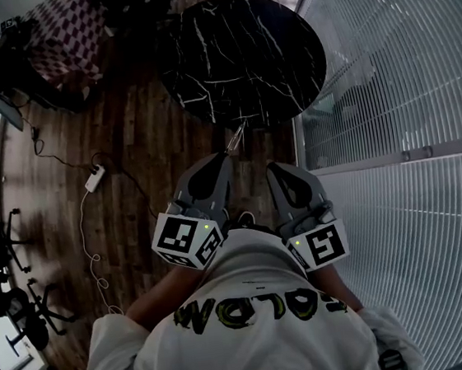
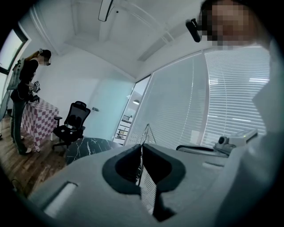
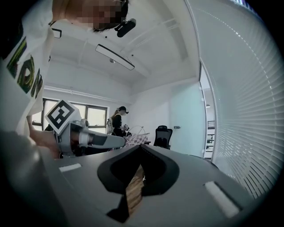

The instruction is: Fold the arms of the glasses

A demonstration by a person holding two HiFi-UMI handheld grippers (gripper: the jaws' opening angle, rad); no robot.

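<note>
Thin wire-framed glasses point(image 1: 235, 136) stick out from the tip of my left gripper point(image 1: 226, 157), which is shut on them. In the left gripper view the glasses point(image 2: 147, 132) rise as a thin wire loop just past the closed jaws of the left gripper point(image 2: 142, 145). The right gripper point(image 1: 272, 167) is held beside it, close to my chest, a little apart from the glasses. In its own view the right gripper point(image 3: 140, 146) is shut with nothing between its jaws. To its left that view shows the left gripper point(image 3: 88, 138) and the glasses point(image 3: 135, 129) at its tip.
A round black marble table point(image 1: 241, 54) stands just ahead on the wood floor. A wall of blinds point(image 1: 393, 78) runs along the right. A checkered table point(image 1: 64, 33), office chairs point(image 1: 1, 273) and a power strip point(image 1: 94, 179) lie to the left. Another person point(image 2: 24, 97) stands by the checkered table.
</note>
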